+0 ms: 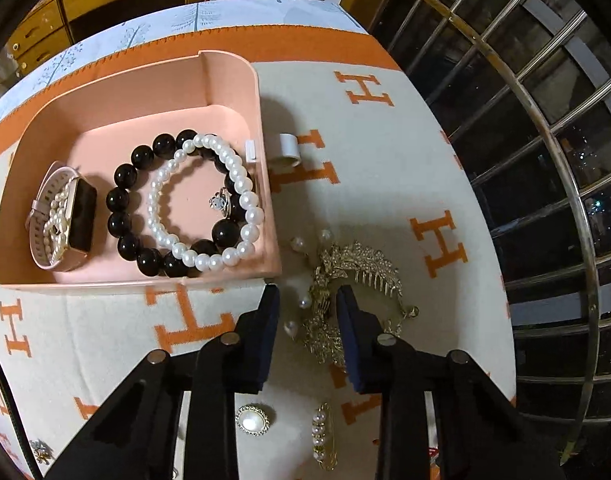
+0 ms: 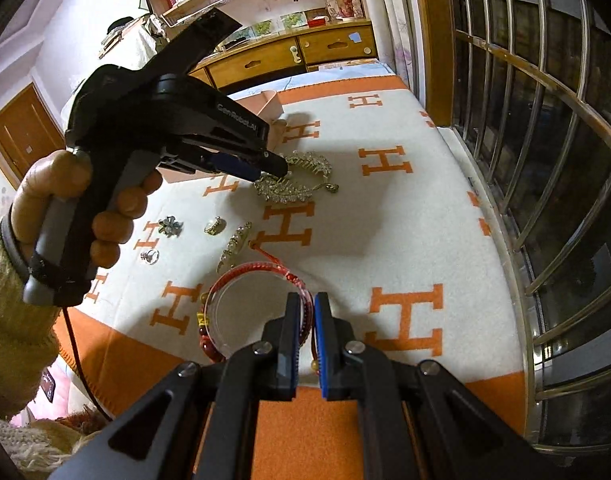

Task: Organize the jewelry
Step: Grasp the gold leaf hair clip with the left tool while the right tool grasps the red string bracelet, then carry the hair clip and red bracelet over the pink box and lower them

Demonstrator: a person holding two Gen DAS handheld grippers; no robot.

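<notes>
left wrist view: the left gripper [image 1: 307,300] hovers with jaws apart on either side of the gold hair comb [image 1: 345,280], which lies on the orange-lettered blanket [image 1: 385,160] just beside the near right corner of the pink tray [image 1: 261,128]; whether the pads already touch the metal cannot be told. the tray holds a black bead bracelet [image 1: 121,200] overlapped by a pearl bracelet [image 1: 247,204], with a watch [image 1: 79,216] at its left end. a pearl brooch [image 1: 252,421] and a pearl bar clip [image 1: 323,436] lie on the blanket below the gripper.

right wrist view: the right gripper [image 2: 308,312] has its jaws nearly together about the rim of a red bangle [image 2: 245,274]; the bangle looks pinched, though contact is not clear.

handling, as judged: the comb is probably light but rigid, irregular and snag-prone, with thin teeth and small pearl stems that may bend. the stout leafy spine near the middle seems the best hold, not the teeth or stems. its stone-set surface offers some purchase, yet a light pinch may let it pivot. the bangle appears stiff and smooth, so it may slip.
</notes>
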